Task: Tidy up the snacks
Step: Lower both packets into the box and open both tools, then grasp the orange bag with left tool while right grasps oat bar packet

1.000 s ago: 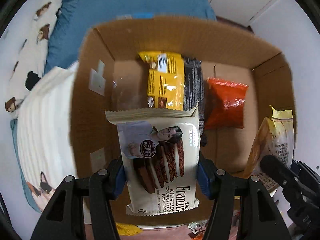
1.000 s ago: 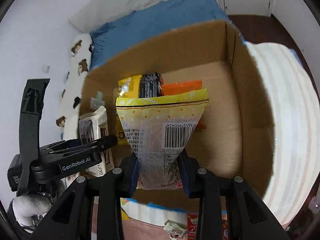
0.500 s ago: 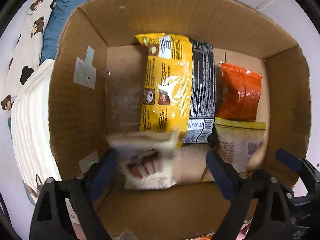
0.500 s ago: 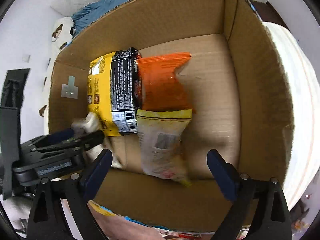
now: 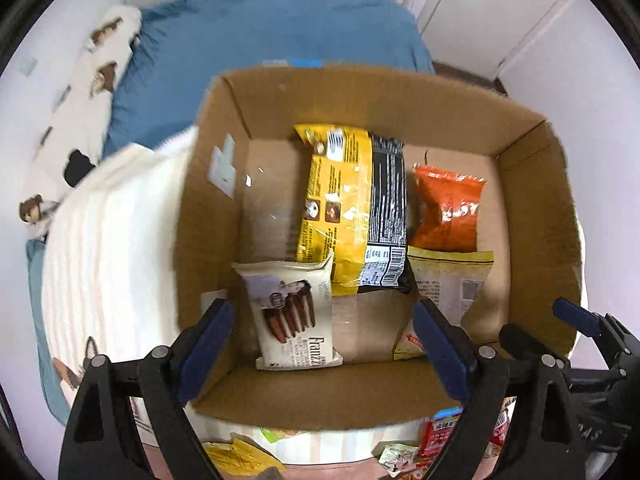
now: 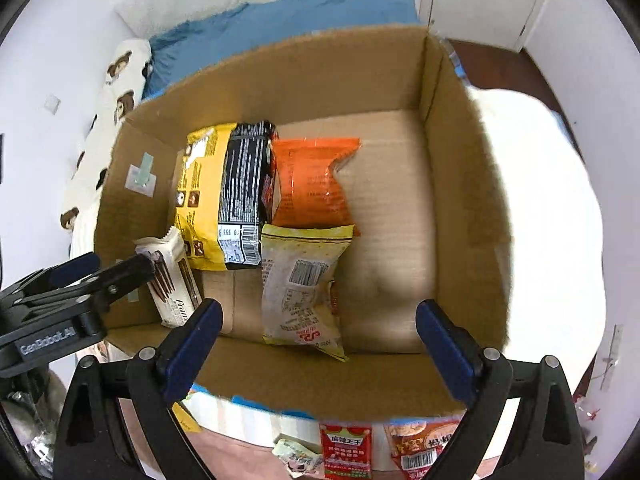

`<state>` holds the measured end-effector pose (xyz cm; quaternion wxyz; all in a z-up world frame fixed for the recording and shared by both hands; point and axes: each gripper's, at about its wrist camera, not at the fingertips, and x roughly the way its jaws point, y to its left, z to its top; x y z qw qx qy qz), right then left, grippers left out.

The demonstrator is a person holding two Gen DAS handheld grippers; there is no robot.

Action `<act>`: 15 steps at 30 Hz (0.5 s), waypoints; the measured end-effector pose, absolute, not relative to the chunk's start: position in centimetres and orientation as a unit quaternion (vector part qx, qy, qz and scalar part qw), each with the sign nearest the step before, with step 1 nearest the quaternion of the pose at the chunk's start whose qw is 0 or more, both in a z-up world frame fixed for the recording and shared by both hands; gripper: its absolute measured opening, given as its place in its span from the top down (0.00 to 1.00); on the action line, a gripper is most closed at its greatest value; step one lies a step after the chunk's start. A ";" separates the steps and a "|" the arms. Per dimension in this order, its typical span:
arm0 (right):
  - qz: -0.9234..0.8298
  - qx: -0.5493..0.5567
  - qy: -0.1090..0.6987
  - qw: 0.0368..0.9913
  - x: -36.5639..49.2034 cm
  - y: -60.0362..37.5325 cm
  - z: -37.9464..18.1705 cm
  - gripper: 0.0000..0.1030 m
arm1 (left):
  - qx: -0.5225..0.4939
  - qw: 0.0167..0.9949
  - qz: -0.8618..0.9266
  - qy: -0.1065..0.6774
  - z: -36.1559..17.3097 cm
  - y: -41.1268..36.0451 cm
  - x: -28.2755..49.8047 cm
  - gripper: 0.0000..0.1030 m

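Both grippers, left and right, gape wide and hold nothing above the box; biscuit pack lower left, pale pouch at centre.

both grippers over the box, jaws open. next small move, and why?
Probably draw both back toward the loose packets in front of the cardboard box. The left gripper and right gripper are open and empty; the biscuit pack and pale yellow bag lie inside.
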<state>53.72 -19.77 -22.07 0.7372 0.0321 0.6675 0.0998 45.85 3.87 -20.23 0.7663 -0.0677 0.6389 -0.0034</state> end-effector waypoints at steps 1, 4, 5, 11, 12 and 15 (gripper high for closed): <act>0.101 0.031 0.659 0.744 53.2 -19.9 -21.6 0.04 | -0.067 0.774 -0.001 0.630 -19.7 4.0 45.3 0.11; 0.099 0.025 0.636 0.765 51.6 -20.3 -20.0 0.04 | -0.066 0.795 0.005 0.603 -17.8 4.3 43.7 0.11; 0.101 0.023 0.629 0.771 51.0 -20.4 -19.5 0.04 | -0.065 0.800 0.008 0.596 -17.6 4.2 43.2 0.11; 0.108 0.020 0.587 0.802 47.6 -20.7 -16.3 0.04 | -0.045 0.834 0.018 0.549 -15.0 3.5 40.1 0.11; 0.110 0.022 0.582 0.805 47.1 -20.7 -15.8 0.04 | -0.040 0.839 0.019 0.542 -14.5 3.4 39.4 0.11; 0.118 0.023 0.567 0.815 45.4 -20.8 -14.4 0.04 | -0.032 0.850 0.021 0.526 -13.2 3.1 37.6 0.11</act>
